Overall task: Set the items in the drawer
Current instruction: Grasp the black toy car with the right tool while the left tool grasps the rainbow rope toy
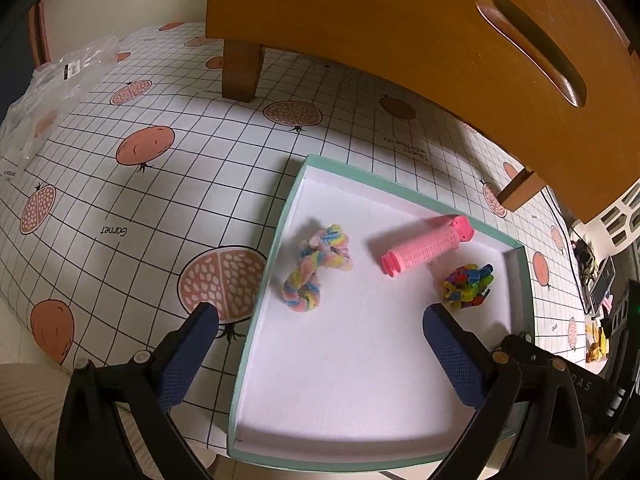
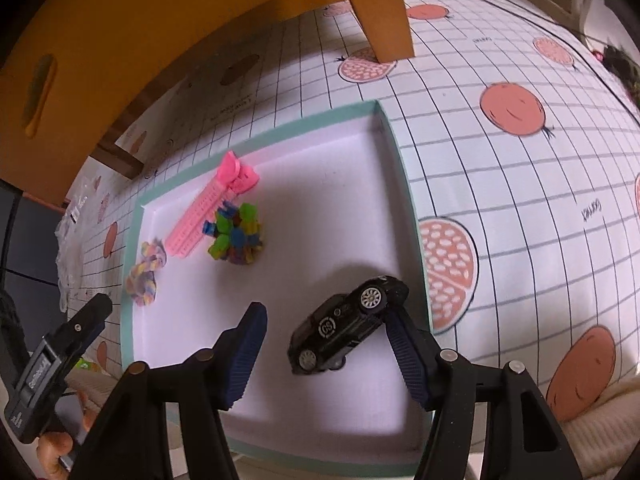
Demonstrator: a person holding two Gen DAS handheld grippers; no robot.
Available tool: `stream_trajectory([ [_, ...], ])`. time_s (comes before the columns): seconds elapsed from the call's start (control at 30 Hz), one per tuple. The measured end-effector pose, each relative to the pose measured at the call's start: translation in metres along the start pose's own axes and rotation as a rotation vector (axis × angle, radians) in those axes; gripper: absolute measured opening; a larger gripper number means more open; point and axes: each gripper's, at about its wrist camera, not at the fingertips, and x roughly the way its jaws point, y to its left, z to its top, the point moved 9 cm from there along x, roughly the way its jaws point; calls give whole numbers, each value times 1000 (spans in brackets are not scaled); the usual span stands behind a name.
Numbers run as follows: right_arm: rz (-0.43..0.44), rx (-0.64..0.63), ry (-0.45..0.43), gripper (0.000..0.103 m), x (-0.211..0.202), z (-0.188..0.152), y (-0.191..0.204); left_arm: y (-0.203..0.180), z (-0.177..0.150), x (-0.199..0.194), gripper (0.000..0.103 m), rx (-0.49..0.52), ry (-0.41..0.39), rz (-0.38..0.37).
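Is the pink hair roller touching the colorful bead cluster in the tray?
Apart. The left wrist view shows bare white tray floor between the pink hair roller and the colorful bead cluster; they only overlap in the right wrist view.

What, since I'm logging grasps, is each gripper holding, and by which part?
Nothing is gripped. The small black toy car lies between the right gripper's open jaws, touching only one finger. The left gripper is open, empty.

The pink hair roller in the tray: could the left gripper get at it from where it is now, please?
Probably yes. The left gripper is open and empty above the tray, and the pink hair roller lies uncovered ahead of its fingers on the white floor. The colourful ball sits close beside the roller and might get nudged.
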Motion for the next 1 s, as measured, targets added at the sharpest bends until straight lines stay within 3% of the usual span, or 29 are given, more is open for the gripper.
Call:
stream_trajectory([
  [0.13, -4, -31, -9, 64, 3, 3, 7, -1, 0, 1, 98, 4, -2, 2],
  [0.43, -32, -151, -23, 47, 7, -1, 20, -1, 6, 0, 97, 15, -28, 8],
  [0.5, -34, -160, -19, 38, 9, -3, 20, -3, 8, 0, 97, 34, -38, 13],
  [0.6, -44, -163, -16, 33, 11, -6, 17, -7, 14, -1, 97, 81, -61, 31],
  [0.73, -19, -144, -19, 32, 10, -6, 16, -12, 20, 3, 97, 142, -76, 64],
  [0.83, -1, -124, -21, 32, 10, -6, 14, -16, 18, 12, 76, 190, -53, 82],
  [0.93, 13, -104, -21, 32, 9, -7, 12, -18, 12, 21, 75, 215, -25, 95],
  [1.0, 14, -102, -21, 32, 9, -7, 12, -19, 12, 25, 70, 221, -19, 90],
])
